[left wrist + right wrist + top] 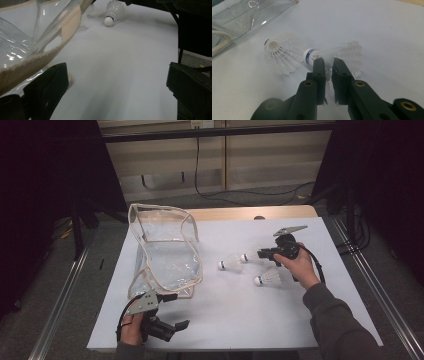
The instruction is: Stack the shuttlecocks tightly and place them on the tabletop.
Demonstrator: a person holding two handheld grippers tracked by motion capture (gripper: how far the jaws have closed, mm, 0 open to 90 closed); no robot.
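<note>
Three shuttlecocks lie on the white table [225,320] in the high view, right of the clear bag [165,250]. The right gripper [255,255] reaches leftward onto the middle shuttlecock [248,256], whose long axis runs along the jaws, cork toward the bag. The left gripper [180,326] waits at the bag's near corner, the nearer hand to its opening.

From the left gripper view, its jaws stand wide apart, holding nothing, the bag's woven strap [37,57] just beside one jaw.

From the right gripper view, the jaws are pinched on that shuttlecock's feather skirt [347,56], behind its cork [309,56].
</note>
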